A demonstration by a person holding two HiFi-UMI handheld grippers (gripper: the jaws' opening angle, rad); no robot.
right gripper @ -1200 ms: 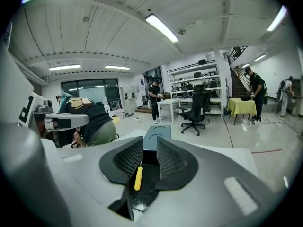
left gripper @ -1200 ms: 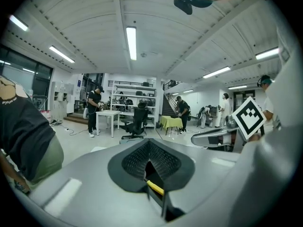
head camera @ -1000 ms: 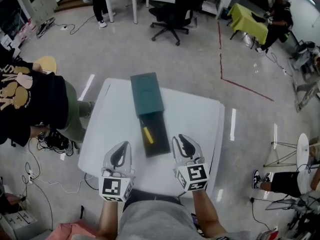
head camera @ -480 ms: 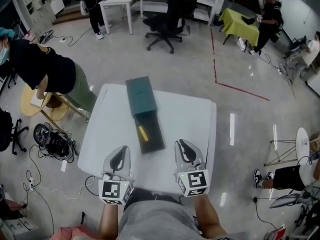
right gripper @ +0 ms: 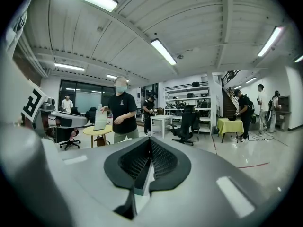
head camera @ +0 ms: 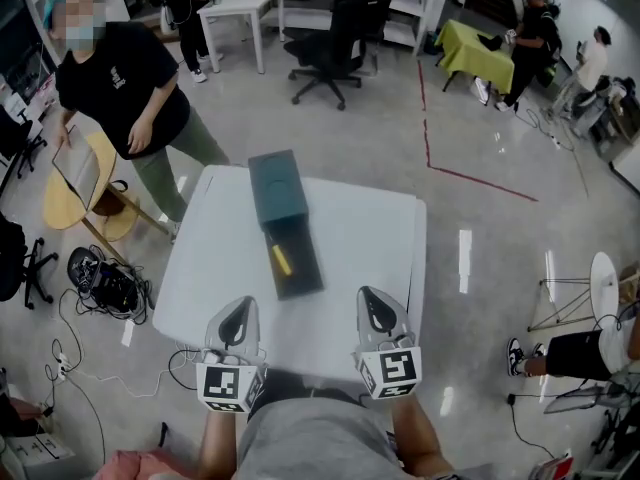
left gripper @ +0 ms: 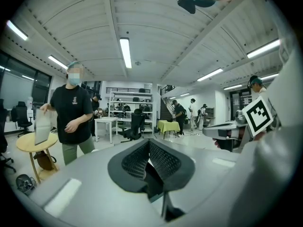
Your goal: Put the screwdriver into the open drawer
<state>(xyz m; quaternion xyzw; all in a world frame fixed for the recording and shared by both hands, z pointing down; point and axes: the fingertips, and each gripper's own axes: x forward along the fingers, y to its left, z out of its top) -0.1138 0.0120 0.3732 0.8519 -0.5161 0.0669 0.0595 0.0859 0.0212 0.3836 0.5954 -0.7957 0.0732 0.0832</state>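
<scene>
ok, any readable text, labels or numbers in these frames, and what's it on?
No words or numbers can be read anywhere.
Left gripper and right gripper (its jaws have just closed, with nothing between them): the cube markers are black-and-white square patterns, no letters.
Standing person's black T-shirt: small light chest print, too small to read.
Drawer unit, screwdriver, table: no print visible.

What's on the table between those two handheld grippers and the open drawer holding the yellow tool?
Nothing: the head view shows only bare white tabletop between the left gripper, the right gripper and the dark open drawer.
</scene>
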